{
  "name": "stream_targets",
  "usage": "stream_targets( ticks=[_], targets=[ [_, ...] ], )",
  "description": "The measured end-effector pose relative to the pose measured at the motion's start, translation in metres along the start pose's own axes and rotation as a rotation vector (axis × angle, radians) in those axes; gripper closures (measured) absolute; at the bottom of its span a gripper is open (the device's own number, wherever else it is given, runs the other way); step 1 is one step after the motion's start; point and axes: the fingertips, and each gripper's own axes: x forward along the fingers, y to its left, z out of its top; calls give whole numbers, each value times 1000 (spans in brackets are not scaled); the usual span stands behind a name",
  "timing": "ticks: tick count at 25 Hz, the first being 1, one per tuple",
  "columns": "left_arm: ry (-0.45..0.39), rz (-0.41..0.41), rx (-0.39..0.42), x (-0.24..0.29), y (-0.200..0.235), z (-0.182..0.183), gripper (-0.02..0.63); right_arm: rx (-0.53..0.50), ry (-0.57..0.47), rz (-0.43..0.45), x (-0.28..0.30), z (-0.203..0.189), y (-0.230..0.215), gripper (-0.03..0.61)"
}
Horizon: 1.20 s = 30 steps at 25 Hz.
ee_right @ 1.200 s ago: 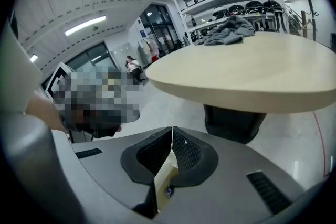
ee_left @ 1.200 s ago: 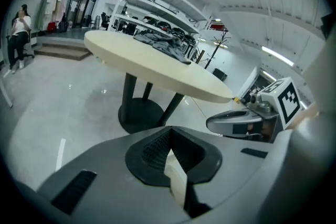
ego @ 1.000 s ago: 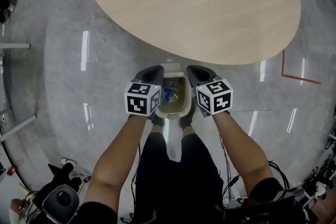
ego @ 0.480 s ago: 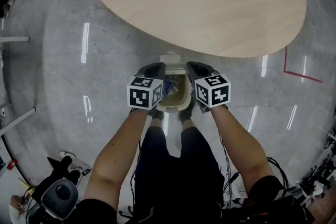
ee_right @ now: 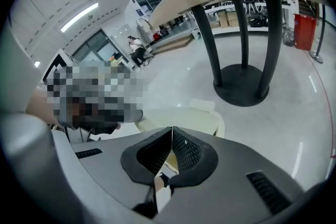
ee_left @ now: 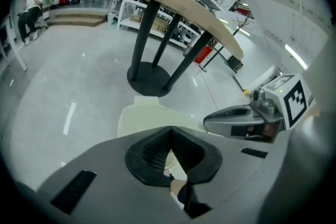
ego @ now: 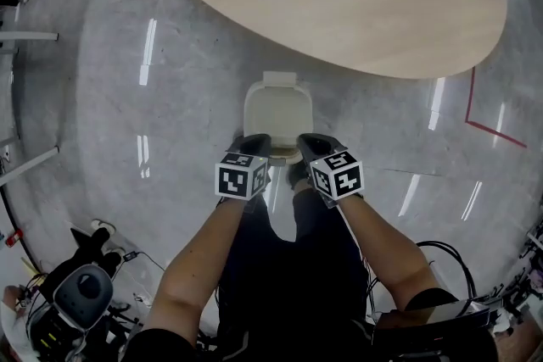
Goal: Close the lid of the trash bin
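Floor (ego: pixel 170 106): glossy grey.
Left gripper (ego: pixel 254 142): I see jaws together, empty.
Right gripper (ego: pixel 309 140): jaws together, empty.
Trash bin (ego: pixel 277 110): closed, just ahead of both grippers.

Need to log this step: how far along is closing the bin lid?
Done: the trash bin lid lies flat and shut, no contents showing. In hand: nothing; the left gripper and right gripper sit at its near edge, jaws shut, empty. Left: apparently only to pull away.

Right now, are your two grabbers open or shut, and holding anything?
Left gripper: shut, holding nothing.
Right gripper: shut, holding nothing.
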Motion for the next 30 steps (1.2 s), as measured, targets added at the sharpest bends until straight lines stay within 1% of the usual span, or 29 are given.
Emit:
stream_targets(
  ticks=[3,7,10,13,15,16,22,30],
  targets=[
    [41,-3,-21,11,7,-38,623,7,56,1,14,-36,4,571],
    [64,-19,1,40,20,-70,623,54,88,-15,38,-72,-6,571],
    [98,-28,8,65,34,-97,623,74,120,-38,60,-100,-14,571],
    [114,-36,39,85,46,-116,623,63,150,-46,80,-125,-20,571],
    [124,-39,70,96,53,-122,623,66,156,-61,93,-136,-26,571],
    [128,-38,73,100,56,-125,623,74,156,-69,97,-140,-29,571],
    [140,-20,42,109,61,-131,623,80,161,-85,106,-149,-34,571],
    [154,-12,55,115,63,-133,623,85,161,-83,109,-152,-38,571]
  ],
)
